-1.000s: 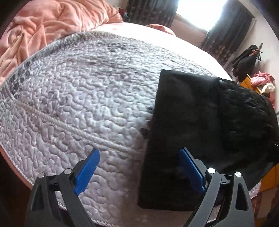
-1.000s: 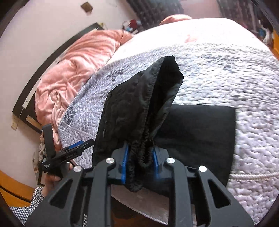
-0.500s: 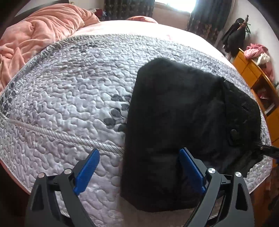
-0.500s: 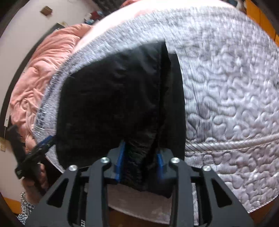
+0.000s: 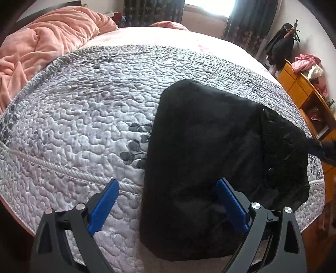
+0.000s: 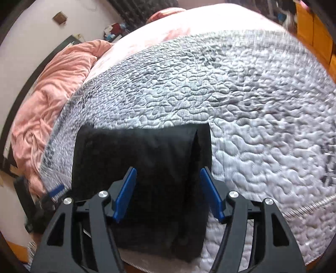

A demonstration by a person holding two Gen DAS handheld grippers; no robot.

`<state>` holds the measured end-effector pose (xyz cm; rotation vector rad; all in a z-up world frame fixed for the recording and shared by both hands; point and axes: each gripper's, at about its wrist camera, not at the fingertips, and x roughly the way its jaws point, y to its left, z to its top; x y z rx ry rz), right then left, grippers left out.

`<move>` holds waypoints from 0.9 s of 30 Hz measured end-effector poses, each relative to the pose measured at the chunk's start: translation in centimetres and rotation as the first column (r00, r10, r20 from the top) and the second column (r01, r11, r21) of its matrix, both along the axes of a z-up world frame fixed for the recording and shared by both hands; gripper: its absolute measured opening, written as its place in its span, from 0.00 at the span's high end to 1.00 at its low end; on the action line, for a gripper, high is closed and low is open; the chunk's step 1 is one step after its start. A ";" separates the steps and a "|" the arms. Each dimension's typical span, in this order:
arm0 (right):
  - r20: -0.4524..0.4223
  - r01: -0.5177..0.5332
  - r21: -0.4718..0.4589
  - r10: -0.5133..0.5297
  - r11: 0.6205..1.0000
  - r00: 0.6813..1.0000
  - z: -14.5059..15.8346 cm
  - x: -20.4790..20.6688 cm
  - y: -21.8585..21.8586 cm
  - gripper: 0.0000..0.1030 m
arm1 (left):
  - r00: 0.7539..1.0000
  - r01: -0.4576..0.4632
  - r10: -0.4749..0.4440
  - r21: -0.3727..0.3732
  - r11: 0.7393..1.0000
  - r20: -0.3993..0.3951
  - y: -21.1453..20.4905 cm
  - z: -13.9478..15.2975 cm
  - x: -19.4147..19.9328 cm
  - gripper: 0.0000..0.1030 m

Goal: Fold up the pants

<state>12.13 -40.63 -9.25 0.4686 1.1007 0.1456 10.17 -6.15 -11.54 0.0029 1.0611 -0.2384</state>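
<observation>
The black pants (image 5: 205, 159) lie folded into a compact rectangle near the front edge of the grey quilted bed cover (image 5: 88, 117). They also show in the right wrist view (image 6: 147, 159), flat on the quilt. My left gripper (image 5: 168, 201) is open and empty, its right finger over the pants' near left part. My right gripper (image 6: 168, 189) is open and empty, just above the pants' near edge. The right gripper's tip shows at the far right edge of the left wrist view (image 5: 327, 147), and the left gripper shows at the left of the right wrist view (image 6: 54, 193).
A pink blanket (image 5: 42, 46) is bunched at the head of the bed. An orange wooden shelf unit (image 5: 310, 105) with clothes on top stands to the right of the bed. Dark curtains and a bright window (image 5: 210, 8) are behind. The bed's front edge is just below both grippers.
My right gripper held the pants' waistband raised, laid it down onto the folded stack, then opened and let go. The left gripper stayed open, shifting slightly.
</observation>
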 end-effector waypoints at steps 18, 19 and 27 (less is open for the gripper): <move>-0.014 0.009 -0.010 -0.009 1.000 1.000 -0.9 1.0 -0.5 0.55 | 0.999 0.008 -0.007 0.018 1.000 -0.035 -1.0 -1.2 0.1 0.05; 0.006 -0.004 -0.018 0.005 1.000 1.000 -0.2 -0.3 -0.3 0.55 | 1.000 0.012 -0.012 0.017 1.000 -0.029 -0.7 -0.9 -0.2 0.05; -0.040 -0.017 0.001 0.017 1.000 0.999 -1.0 -8.4 1.2 0.37 | 0.997 0.041 -0.043 -0.039 0.998 -0.059 -0.3 -0.8 -2.4 0.05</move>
